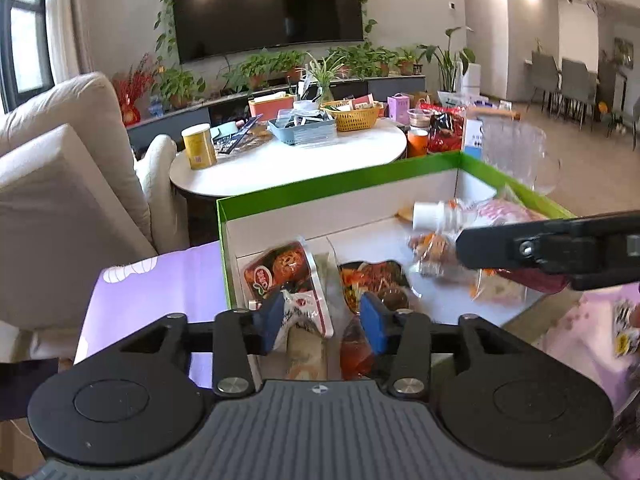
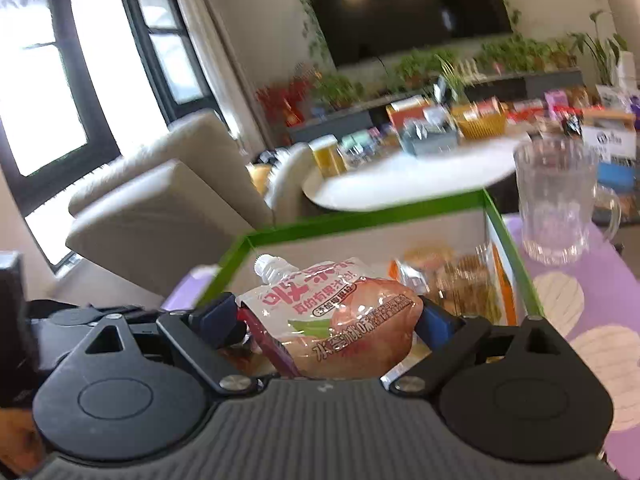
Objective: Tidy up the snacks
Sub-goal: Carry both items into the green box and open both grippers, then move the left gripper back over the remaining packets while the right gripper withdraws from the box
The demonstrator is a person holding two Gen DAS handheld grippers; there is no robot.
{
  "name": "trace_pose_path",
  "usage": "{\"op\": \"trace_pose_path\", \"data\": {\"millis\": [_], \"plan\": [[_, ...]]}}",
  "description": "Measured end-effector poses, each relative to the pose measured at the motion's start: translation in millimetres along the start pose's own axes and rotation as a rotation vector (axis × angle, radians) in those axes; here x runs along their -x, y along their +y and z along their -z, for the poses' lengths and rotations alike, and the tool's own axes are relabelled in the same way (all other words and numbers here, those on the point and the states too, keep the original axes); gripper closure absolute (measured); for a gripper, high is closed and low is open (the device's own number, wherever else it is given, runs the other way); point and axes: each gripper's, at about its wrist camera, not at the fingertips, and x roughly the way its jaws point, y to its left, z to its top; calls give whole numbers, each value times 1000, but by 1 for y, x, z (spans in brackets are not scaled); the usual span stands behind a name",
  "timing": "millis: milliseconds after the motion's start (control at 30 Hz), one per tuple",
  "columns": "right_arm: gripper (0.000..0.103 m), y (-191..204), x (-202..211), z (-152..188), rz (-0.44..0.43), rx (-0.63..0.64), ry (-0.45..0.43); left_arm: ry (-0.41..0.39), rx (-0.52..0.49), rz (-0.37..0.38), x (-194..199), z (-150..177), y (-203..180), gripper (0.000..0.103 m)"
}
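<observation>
A white box with a green rim (image 1: 340,188) stands on the purple tablecloth and holds several snack packets. My left gripper (image 1: 320,314) is open over the box's near end, its blue pads either side of a white-and-red packet (image 1: 306,308), with a red packet (image 1: 280,270) and a dark spicy packet (image 1: 374,280) beyond. My right gripper (image 2: 330,320) is shut on a pink peach jelly pouch (image 2: 340,320) with a white cap, held above the box (image 2: 360,216). The pouch also shows in the left wrist view (image 1: 496,216), with the right gripper's black body (image 1: 560,246) across it.
A clear glass mug (image 2: 556,200) stands on the purple cloth (image 2: 580,320) right of the box. Biscuit packets (image 2: 460,280) lie at the box's far right. Beyond are a cluttered white round table (image 1: 288,160) and a cream sofa (image 1: 60,168).
</observation>
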Motion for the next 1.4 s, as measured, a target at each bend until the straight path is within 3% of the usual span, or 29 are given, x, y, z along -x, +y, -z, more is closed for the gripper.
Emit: {"op": "trace_pose_path", "data": {"millis": [167, 333, 933, 1100, 1300, 1400], "plan": [[57, 1, 6, 10, 36, 40, 11, -4, 13, 9, 6, 2, 0, 55], [57, -4, 20, 9, 1, -40, -24, -10, 15, 5, 16, 4, -2, 54], [57, -4, 68, 20, 70, 52, -75, -49, -4, 2, 57, 10, -15, 53], [57, -21, 93, 24, 124, 45, -108, -66, -17, 36, 77, 20, -27, 53], [57, -48, 116, 39, 196, -7, -104, -61, -81, 161, 97, 31, -58, 53], [57, -59, 125, 51, 209, -41, -96, -55, -114, 185, 100, 35, -73, 53]]}}
